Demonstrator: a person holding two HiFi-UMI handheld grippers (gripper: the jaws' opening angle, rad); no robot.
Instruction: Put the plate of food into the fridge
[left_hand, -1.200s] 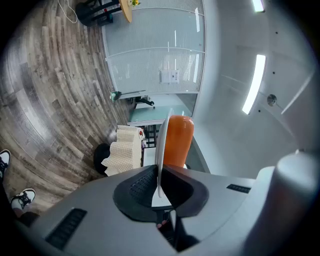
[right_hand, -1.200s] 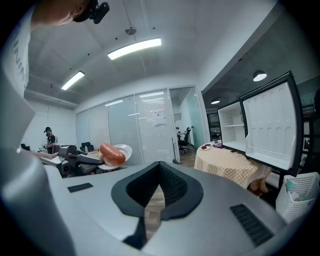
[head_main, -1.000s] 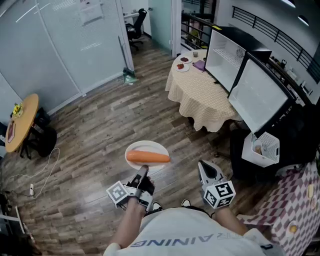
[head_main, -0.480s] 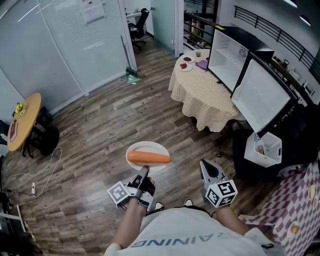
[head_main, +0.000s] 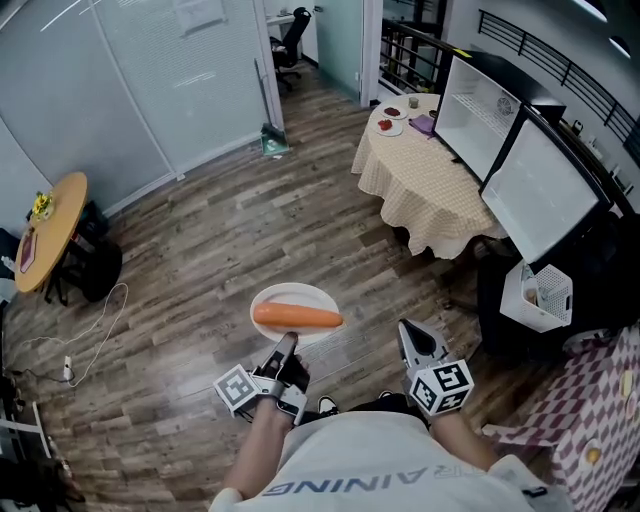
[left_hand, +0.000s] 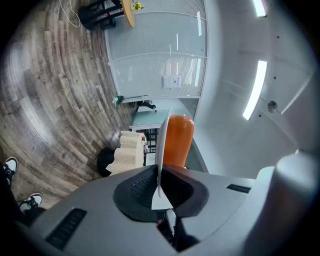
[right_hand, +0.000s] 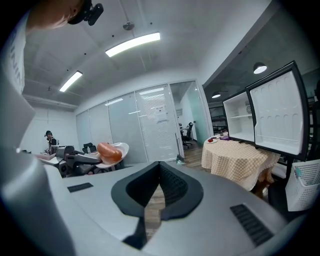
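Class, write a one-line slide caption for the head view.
Left gripper clamps a round white plate carrying a long orange food item above wooden flooring.

The plate (head_main: 295, 293) is white, its food (head_main: 297, 316) orange (tablecloth (head_main: 425, 185): beige checks).

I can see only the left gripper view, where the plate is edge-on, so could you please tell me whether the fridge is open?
Observer: Yes. In the head view the fridge stands open with its white inside showing, just past the table with the checked cloth.
Operator: Thank you. Is the right gripper free to help?
Observer: It is. The right gripper holds nothing, and its jaws are together. It is beside the left gripper.
Operator: And how is the food sitting?
Observer: Seen from above, the plate faces up and the food lies across its middle, inside the rim.
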